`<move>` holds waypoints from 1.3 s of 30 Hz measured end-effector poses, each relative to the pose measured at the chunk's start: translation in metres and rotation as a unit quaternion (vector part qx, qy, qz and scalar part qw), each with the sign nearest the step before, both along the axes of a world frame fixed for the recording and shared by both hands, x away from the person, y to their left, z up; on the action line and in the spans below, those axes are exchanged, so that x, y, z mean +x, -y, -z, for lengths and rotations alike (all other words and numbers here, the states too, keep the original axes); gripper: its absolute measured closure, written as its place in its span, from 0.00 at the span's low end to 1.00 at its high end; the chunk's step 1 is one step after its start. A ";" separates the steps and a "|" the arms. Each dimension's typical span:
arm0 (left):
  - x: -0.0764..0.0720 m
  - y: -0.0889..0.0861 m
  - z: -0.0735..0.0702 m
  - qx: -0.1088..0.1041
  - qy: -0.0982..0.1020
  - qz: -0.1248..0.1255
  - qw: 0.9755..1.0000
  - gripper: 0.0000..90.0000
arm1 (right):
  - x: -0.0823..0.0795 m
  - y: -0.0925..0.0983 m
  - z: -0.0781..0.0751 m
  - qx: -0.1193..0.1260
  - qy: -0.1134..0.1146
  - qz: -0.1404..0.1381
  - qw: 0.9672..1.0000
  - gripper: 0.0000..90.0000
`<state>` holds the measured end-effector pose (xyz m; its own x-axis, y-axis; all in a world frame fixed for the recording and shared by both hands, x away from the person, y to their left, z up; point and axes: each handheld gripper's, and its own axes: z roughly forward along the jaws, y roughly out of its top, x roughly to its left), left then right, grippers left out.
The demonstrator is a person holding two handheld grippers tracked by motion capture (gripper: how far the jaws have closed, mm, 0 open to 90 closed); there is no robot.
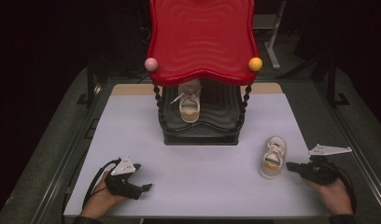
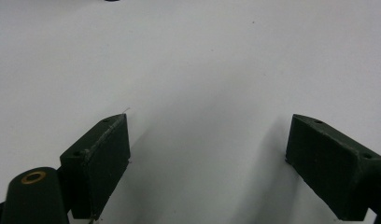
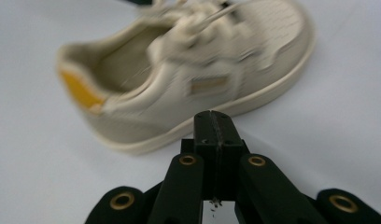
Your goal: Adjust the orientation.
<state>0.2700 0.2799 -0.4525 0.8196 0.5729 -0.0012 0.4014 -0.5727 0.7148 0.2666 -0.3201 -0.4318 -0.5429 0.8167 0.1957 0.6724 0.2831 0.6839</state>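
Note:
A small cream shoe with an orange heel tab (image 1: 273, 157) (image 3: 188, 74) lies on the white table at the right, toe pointing away. Just to its right my right gripper (image 1: 290, 165) (image 3: 213, 116) is shut with nothing between its jaws, the tips close to the shoe's sole edge. A matching shoe (image 1: 189, 103) stands on the black lower shelf of the rack (image 1: 200, 133), under the red top tray (image 1: 202, 37). My left gripper (image 1: 142, 177) (image 2: 207, 140) rests open over bare table at the front left, holding nothing.
The rack has twisted black posts and a pink ball (image 1: 151, 64) and yellow ball (image 1: 255, 64) at the red tray's front corners. The white table (image 1: 198, 172) stretches between the grippers. Dark floor and metal frame rails surround it.

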 end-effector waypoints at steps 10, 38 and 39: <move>0.000 0.000 0.000 -0.002 0.000 -0.001 1.000 0.15 | -0.002 -0.027 0.002 -0.008 -0.002 -0.042 0.999 0.99; 0.000 0.000 0.000 -0.003 -0.001 -0.001 1.000 0.14 | 0.035 -0.076 -0.026 0.002 -0.010 -0.138 0.990 0.76; 0.000 0.000 0.000 -0.003 -0.001 -0.001 1.000 0.14 | 0.036 -0.075 -0.025 0.000 -0.013 -0.139 0.990 0.76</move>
<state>0.2704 0.2798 -0.4527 0.8183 0.5748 -0.0064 0.4045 -0.5679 0.7169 0.3031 -0.2448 -0.4073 -0.7412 0.6367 0.2124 0.5862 0.4599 0.6670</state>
